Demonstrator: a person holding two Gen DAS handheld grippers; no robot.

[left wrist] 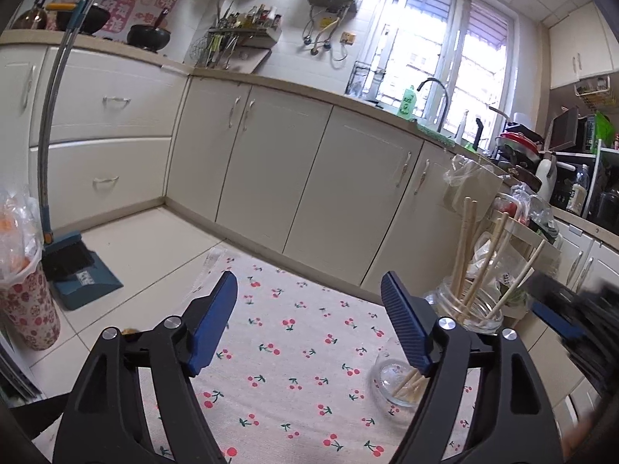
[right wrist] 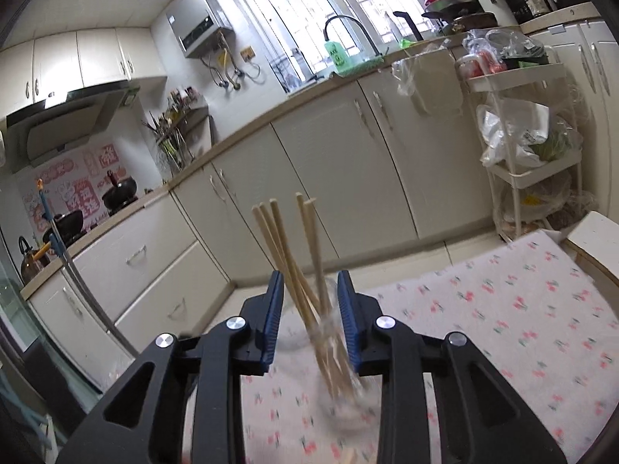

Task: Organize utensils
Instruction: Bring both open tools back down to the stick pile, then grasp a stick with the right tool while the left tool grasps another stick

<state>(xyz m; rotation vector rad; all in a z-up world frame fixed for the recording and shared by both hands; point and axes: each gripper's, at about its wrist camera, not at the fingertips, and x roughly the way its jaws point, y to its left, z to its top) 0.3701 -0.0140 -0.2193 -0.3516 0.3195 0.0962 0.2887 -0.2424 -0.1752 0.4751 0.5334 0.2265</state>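
Observation:
A clear glass jar (left wrist: 468, 309) holding several wooden chopsticks (left wrist: 466, 247) is lifted above a table with a cherry-print cloth (left wrist: 294, 352). My right gripper (right wrist: 309, 317) is shut on this jar (right wrist: 329, 340), with the chopsticks (right wrist: 288, 247) rising between its blue pads. The jar looks blurred. My left gripper (left wrist: 309, 324) is open and empty over the cloth. A second small glass jar (left wrist: 398, 384) with chopstick ends in it sits on the cloth by the left gripper's right finger. The right gripper's blue pad (left wrist: 557, 321) shows at the right in the left wrist view.
Cream kitchen cabinets (left wrist: 271, 170) run behind the table. A broom and dustpan (left wrist: 73, 259) lean at left beside a floral bin (left wrist: 31, 309). A white trolley (right wrist: 530, 147) with bags stands at right. A white box (right wrist: 595, 239) sits at the table's far right.

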